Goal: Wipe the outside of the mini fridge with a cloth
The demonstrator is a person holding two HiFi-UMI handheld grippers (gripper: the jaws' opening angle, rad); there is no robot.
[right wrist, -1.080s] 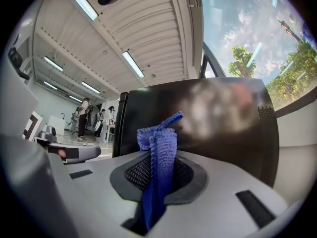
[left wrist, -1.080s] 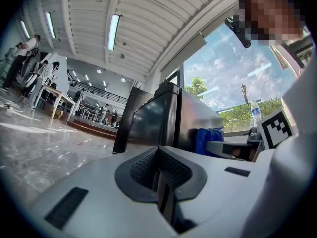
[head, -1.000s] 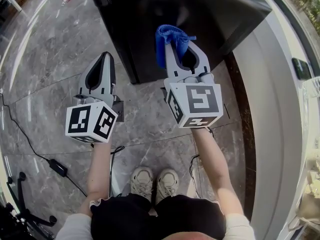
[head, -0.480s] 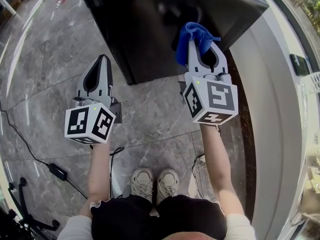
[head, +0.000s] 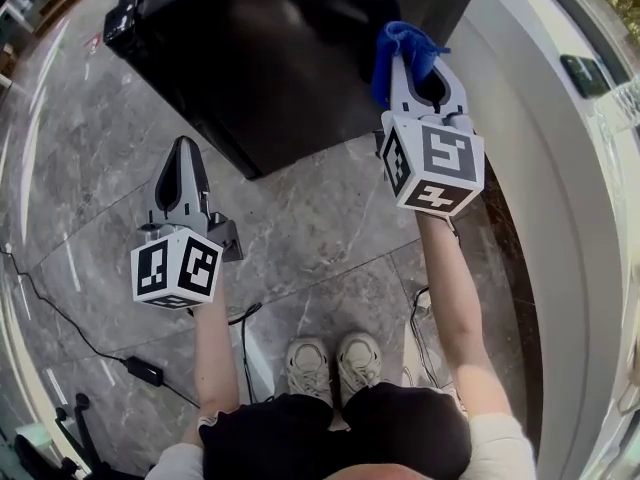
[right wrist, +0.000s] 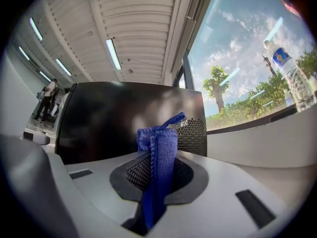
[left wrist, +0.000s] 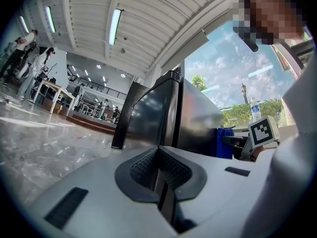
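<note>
left gripper (head: 185, 148), right gripper (head: 421, 68): pale grey shells, dark mesh pads (left wrist: 143, 165) | cubes (head: 176, 271): black-and-white square markers | sleeves (head: 214, 422): white, frilled cuffs | bottoms (head: 330, 434): black | sneakers (head: 312, 365): off-white, laced

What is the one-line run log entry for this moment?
right tongs: shut on blue cloth, beside mini fridge | left tongs: shut, empty, over floor
</note>
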